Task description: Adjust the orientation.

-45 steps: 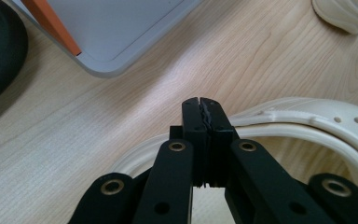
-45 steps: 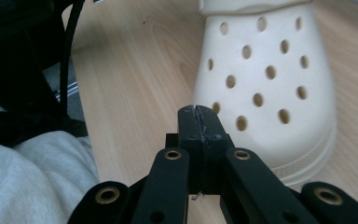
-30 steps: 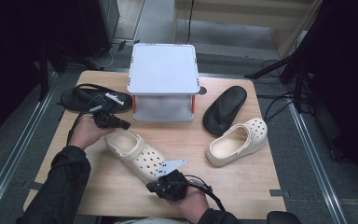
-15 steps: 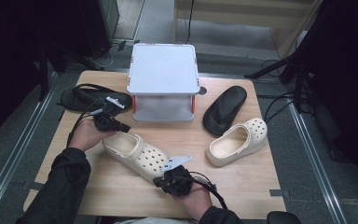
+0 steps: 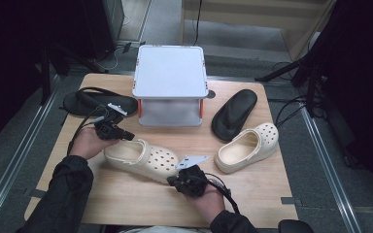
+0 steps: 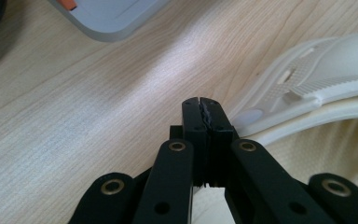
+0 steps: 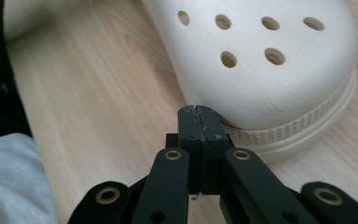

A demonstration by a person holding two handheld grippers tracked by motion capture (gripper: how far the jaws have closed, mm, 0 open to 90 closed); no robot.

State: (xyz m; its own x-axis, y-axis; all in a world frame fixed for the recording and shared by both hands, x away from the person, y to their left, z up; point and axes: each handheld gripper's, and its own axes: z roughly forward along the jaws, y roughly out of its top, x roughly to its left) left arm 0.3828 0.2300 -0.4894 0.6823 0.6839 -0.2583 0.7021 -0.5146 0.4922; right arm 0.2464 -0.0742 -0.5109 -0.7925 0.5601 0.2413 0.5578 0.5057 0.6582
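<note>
A cream clog (image 5: 141, 156) lies on its sole in the middle of the wooden table (image 5: 126, 204), toe toward the front right. My left gripper (image 5: 127, 136) is shut with nothing in it, its tip (image 6: 200, 103) against the table beside the clog's heel strap (image 6: 307, 86). At the clog's perforated toe (image 7: 261, 60), my right gripper (image 5: 175, 179) is also shut and holds nothing; its tip (image 7: 198, 112) touches the ribbed sole edge. A second cream clog (image 5: 247, 148) lies at the right.
A grey two-level stand (image 5: 170, 77) with orange posts stands at the back centre. One black sandal (image 5: 99, 103) lies left of it and another (image 5: 234, 114) to its right. Cables trail off both sides of the table.
The right gripper has slid a little to the right and away along the clog's toe. The left gripper and the clog have hardly moved.
</note>
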